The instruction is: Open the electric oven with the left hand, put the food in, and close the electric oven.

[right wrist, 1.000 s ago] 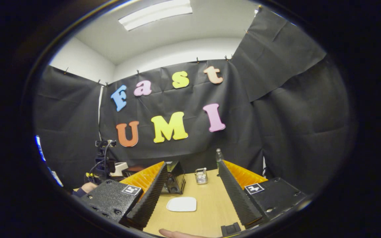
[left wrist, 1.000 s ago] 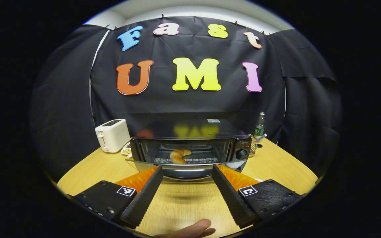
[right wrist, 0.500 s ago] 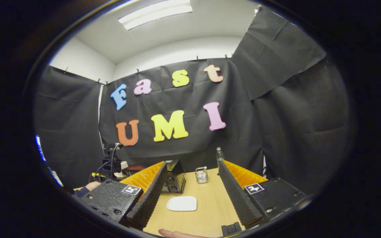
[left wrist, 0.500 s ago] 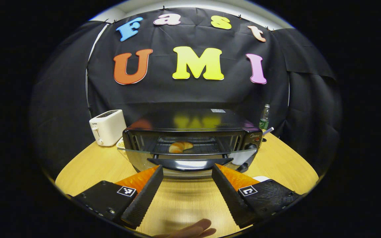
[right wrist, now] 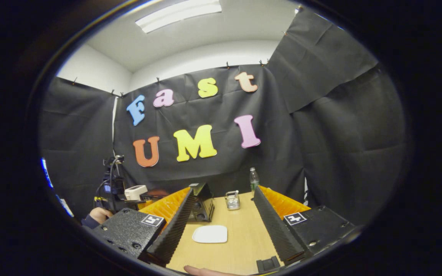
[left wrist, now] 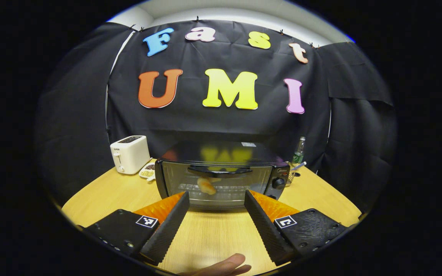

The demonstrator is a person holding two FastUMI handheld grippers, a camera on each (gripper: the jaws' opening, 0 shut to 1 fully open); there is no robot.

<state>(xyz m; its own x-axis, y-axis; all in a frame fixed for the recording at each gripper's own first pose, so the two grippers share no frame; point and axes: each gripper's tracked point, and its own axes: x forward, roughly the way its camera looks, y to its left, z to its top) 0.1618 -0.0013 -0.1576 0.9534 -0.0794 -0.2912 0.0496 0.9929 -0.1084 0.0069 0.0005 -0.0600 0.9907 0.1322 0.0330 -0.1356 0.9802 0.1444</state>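
Observation:
In the left gripper view the black electric oven (left wrist: 221, 174) stands on the wooden table (left wrist: 213, 237), a short way beyond my fingertips. Its glass door stands upright against the front, with the handle (left wrist: 219, 170) along the top edge. Through the glass a croissant (left wrist: 205, 186) lies on the rack inside. My left gripper (left wrist: 216, 193) is open and holds nothing, just short of the door. In the right gripper view my right gripper (right wrist: 225, 189) is open above a white plate (right wrist: 210, 234), and the oven's side (right wrist: 202, 207) shows past its left finger.
A white toaster (left wrist: 130, 154) and a small dish (left wrist: 147, 171) sit left of the oven. A bottle (left wrist: 299, 151) and a wire basket (left wrist: 292, 176) stand to its right. In the right gripper view a hand (right wrist: 97, 214) shows at the far left.
The oven door has swung up from lying flat to standing upright against the front. My left gripper has drawn back a little. The right gripper has hardly moved.

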